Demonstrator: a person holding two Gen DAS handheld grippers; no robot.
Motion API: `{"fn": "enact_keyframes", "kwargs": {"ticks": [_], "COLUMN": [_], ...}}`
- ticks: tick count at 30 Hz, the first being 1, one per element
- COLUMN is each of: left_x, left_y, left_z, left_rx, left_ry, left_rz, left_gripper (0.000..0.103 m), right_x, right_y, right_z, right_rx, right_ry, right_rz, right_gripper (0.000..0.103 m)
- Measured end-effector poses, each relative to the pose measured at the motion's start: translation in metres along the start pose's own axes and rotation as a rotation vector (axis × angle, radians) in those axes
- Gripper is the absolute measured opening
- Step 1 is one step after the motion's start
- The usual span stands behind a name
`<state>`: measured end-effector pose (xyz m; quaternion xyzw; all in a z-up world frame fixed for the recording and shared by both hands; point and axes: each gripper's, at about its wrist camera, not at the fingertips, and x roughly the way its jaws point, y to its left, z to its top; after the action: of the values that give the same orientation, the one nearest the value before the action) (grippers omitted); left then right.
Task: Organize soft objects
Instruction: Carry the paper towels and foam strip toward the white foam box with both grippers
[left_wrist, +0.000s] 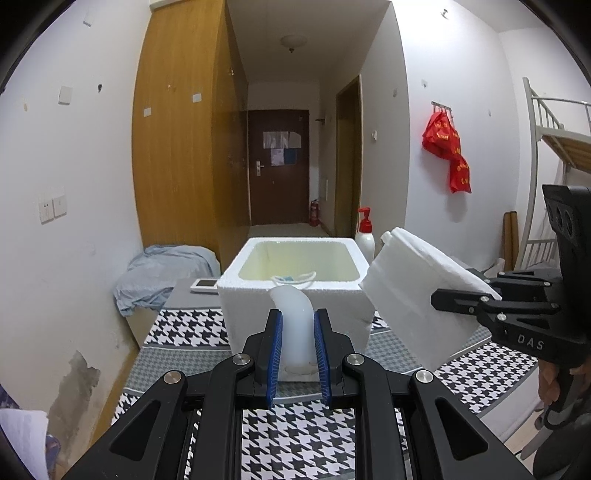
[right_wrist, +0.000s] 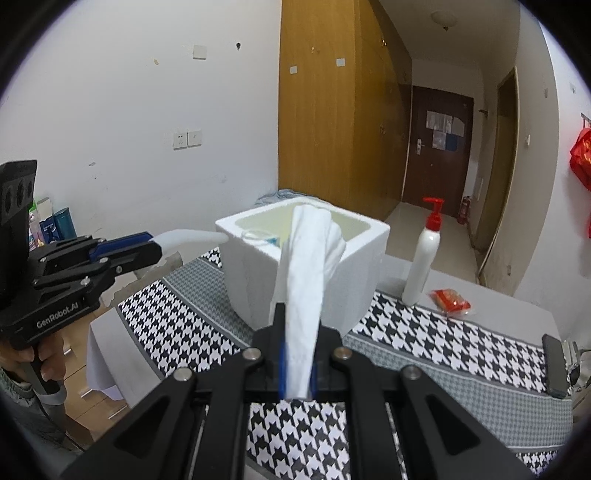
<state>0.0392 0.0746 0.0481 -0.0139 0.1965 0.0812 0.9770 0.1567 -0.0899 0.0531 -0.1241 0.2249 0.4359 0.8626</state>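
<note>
Left gripper (left_wrist: 297, 350) clamped on a translucent white soft tube (left_wrist: 293, 325), blue pads (left_wrist: 276, 354) pressing both sides, curved tip arching toward the near rim of the open white foam box (left_wrist: 295, 295). In the right wrist view, same tube (right_wrist: 192, 238) reaching level from the left gripper (right_wrist: 151, 245) to just beside the box's left corner.

Right gripper (right_wrist: 297, 354) closed on a folded white towel (right_wrist: 310, 273), bunched and draped ahead of the fingers, far end seen in front of the foam box (right_wrist: 255, 273) opening. From the left wrist view, towel (left_wrist: 413, 291) held as a flat white slab, tilted, just right of the box, pinched at its right edge by the right gripper (left_wrist: 465, 299).

Box standing on a table (right_wrist: 424, 332) covered in a black-and-white houndstooth cloth. Inside the box, a clear plastic piece with a blue bit (left_wrist: 293, 278) lying against the near wall.

White pump bottle with red top (right_wrist: 424, 258) upright to the right of the box, a small red packet (right_wrist: 448, 301) just beside it on the table. Red bags (left_wrist: 447, 151) hanging on the wall hooks. Blue-grey cloth (left_wrist: 162, 273) heaped left of the table.
</note>
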Motion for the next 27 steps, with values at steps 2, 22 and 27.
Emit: {"fn": "enact_keyframes", "kwargs": {"ticks": [2,22,27], "left_x": [0.001,0.014,0.016], "left_y": [0.0,0.022,0.027], "left_z": [0.003,0.021,0.022], "left_rx": [0.002,-0.008,-0.015], "left_ry": [-0.005,-0.021,-0.02], "left_rz": [0.003,0.046,0.055], "left_gripper": [0.019,0.019,0.019], "right_x": [0.001,0.027,0.034], "right_y": [-0.003,-0.013,-0.014], "right_z": [0.005,0.05,0.062], "right_rx": [0.004,0.024,0.026], "right_ry": [-0.007,-0.037,-0.043], "right_rz": [0.0,0.017,0.02], "right_gripper": [0.012,0.012,0.012]}}
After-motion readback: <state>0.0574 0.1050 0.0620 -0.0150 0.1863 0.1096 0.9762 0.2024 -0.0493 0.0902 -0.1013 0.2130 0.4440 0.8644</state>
